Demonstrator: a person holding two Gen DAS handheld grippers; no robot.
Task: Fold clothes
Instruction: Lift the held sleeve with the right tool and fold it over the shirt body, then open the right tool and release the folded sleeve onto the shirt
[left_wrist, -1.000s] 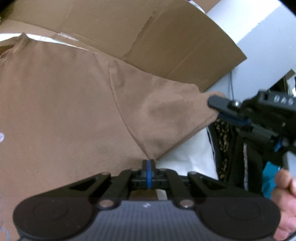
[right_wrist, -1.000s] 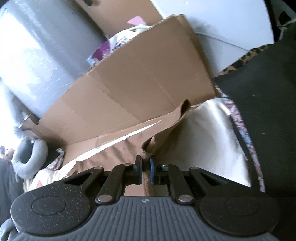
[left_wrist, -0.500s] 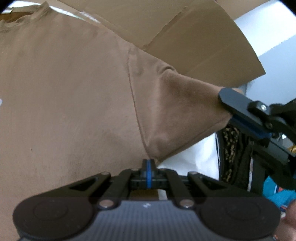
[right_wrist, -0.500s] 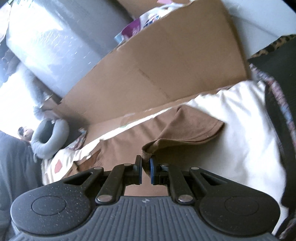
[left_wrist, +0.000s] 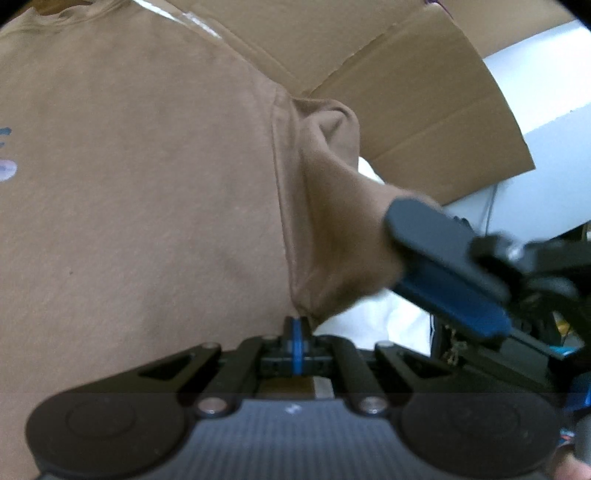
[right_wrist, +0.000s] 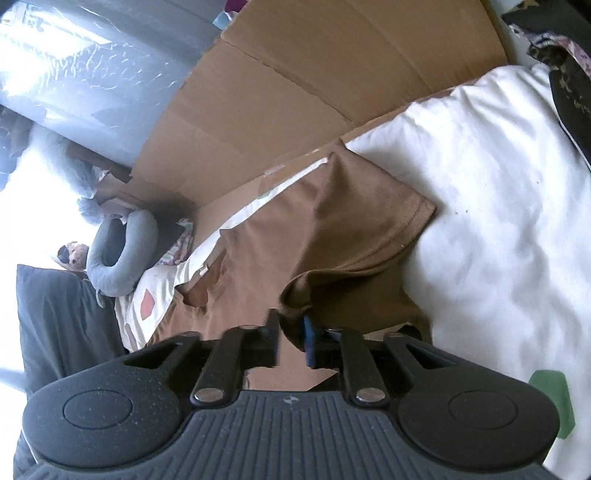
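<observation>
A brown T-shirt (left_wrist: 147, 184) lies spread on white bedding, its short sleeve (right_wrist: 369, 229) folded back towards the body. My left gripper (left_wrist: 295, 326) is shut on the shirt at the underarm seam. My right gripper (right_wrist: 291, 334) is opening. The sleeve's hem edge still sits loosely between its parted jaws, and the pads do not press on it. In the left wrist view the right gripper (left_wrist: 402, 254) is blurred at the sleeve's end, one black finger above the cloth and one blue pad below it.
A large flattened cardboard sheet (right_wrist: 314, 92) leans behind the white bedding (right_wrist: 498, 221). Dark leopard-patterned clothes (right_wrist: 569, 92) lie at the far right. A grey neck pillow (right_wrist: 122, 254) and a plastic-wrapped grey roll (right_wrist: 92, 74) are at the left.
The right gripper carried the sleeve end in towards the shirt body and down, so the sleeve now bunches. Its jaws, shut on the hem before, have parted. The left gripper keeps its hold.
</observation>
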